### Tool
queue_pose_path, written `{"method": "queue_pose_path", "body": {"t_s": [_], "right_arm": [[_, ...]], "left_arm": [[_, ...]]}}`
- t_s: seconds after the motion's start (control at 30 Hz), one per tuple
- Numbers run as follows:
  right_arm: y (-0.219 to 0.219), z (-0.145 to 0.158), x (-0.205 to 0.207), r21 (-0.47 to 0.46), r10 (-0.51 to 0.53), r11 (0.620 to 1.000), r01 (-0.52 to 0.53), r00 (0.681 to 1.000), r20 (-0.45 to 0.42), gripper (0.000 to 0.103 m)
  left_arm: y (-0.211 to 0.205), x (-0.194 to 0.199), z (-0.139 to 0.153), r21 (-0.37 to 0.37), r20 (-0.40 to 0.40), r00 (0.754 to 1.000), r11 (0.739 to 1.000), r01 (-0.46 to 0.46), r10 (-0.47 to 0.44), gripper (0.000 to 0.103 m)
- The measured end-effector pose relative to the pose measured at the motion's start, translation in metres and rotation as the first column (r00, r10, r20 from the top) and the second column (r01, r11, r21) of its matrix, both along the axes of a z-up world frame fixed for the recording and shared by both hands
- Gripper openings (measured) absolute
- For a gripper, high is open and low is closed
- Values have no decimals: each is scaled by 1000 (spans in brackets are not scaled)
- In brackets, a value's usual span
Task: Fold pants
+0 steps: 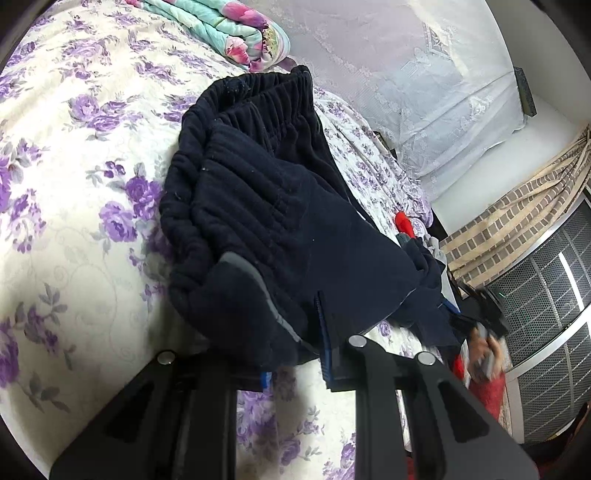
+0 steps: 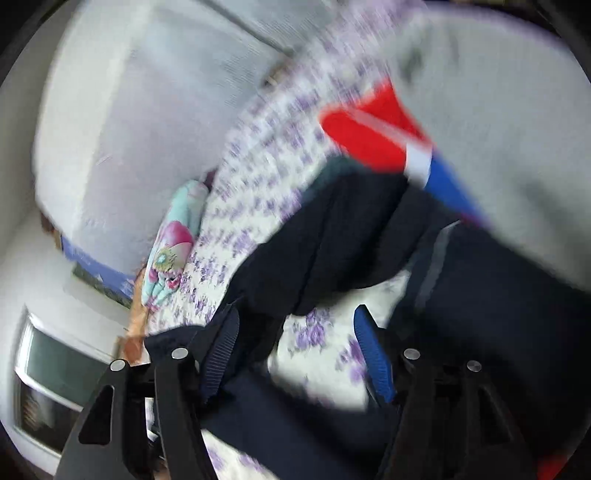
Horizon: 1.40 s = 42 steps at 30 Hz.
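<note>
The left gripper (image 1: 295, 363) is clamped on the near edge of the dark navy fleece pants (image 1: 258, 206), which lie bunched on the purple-flowered white bedspread (image 1: 74, 184), elastic waistband toward the bed's far edge. The right gripper (image 2: 295, 350) stands released, blue-padded fingers (image 2: 373, 354) spread wide with dark cloth and bedspread between them. No readable writing. A folded turquoise floral quilt (image 1: 229, 29) lies beyond.
</note>
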State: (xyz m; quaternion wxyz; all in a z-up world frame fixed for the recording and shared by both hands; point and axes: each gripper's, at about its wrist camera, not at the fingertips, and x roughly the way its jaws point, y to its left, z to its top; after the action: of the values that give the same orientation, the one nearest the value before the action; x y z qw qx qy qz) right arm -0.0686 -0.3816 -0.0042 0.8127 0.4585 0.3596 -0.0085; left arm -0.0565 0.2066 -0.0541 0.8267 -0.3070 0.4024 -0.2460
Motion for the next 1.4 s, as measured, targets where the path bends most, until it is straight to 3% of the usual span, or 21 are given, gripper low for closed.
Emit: {"method": "queue_pose_path", "body": {"t_s": [0.1, 0.17, 0.23, 0.3, 0.43, 0.53, 0.6, 0.67, 0.7, 0.73, 0.77, 0.8, 0.9, 1.03, 1.2, 1.3, 1.4], "right_arm": [[-3, -16, 33, 73, 24, 997, -24, 1000, 0, 70], [-1, -13, 41, 26, 21, 999, -22, 999, 38, 66], [-1, 6, 36, -119, 2, 993, 7, 997, 77, 7], [2, 30, 14, -178, -16, 983, 46, 986, 164, 7], [26, 91, -63, -298, 49, 953, 53, 945, 325, 7], [26, 118, -150, -343, 22, 932, 114, 929, 368, 7], [17, 117, -203, -363, -36, 918, 159, 945, 325, 6], [4, 98, -241, -360, -90, 919, 158, 976, 198, 7], [-2, 89, -254, -365, -130, 916, 169, 983, 129, 17], [-11, 80, -266, -416, -266, 872, 258, 963, 40, 51], [-16, 78, -277, -467, -387, 809, 358, 921, 36, 66], [-19, 80, -283, -482, -434, 770, 417, 897, 83, 74], [-22, 84, -270, -420, -413, 795, 438, 898, 154, 74], [-7, 84, -210, -413, -233, 867, 278, 960, 157, 72], [-22, 74, -144, -466, -186, 866, 184, 982, 41, 71], [-25, 75, -128, -483, -131, 866, 126, 991, 24, 68], [-15, 78, -110, -551, -61, 832, 59, 998, 14, 68]], "left_arm": [[0, 1, 0, -4, -5, 1000, 1000, 4, -4, 20], [1, 1, 0, -7, -5, 1000, 1000, 5, -5, 20], [0, 1, 0, -7, -2, 1000, 1000, 6, -6, 20], [1, 1, 0, -13, -4, 1000, 1000, 6, -6, 20], [5, 3, 0, -45, -10, 1000, 999, 17, -18, 20], [7, 3, 0, -51, -2, 1000, 998, 31, -31, 19], [7, 1, 1, -34, 5, 999, 999, 37, -37, 18], [7, -2, 2, -22, 10, 999, 999, 43, -43, 18], [6, -1, 2, -22, 8, 999, 999, 47, -47, 18], [6, -1, 2, -17, 5, 999, 999, 45, -45, 17], [6, 1, 2, -6, -1, 999, 999, 42, -42, 17], [5, 1, 3, -1, -3, 999, 999, 41, -41, 17], [4, 0, 3, 11, -10, 999, 999, 33, -33, 17], [10, -6, 8, 30, -17, 1000, 1000, 9, -9, 18], [23, -13, 43, 165, 49, 998, 985, -43, 36, 22], [35, -12, 66, 214, 80, 996, 975, -60, 44, 22], [45, -6, 79, 231, 88, 995, 970, -75, 56, 22]]}}
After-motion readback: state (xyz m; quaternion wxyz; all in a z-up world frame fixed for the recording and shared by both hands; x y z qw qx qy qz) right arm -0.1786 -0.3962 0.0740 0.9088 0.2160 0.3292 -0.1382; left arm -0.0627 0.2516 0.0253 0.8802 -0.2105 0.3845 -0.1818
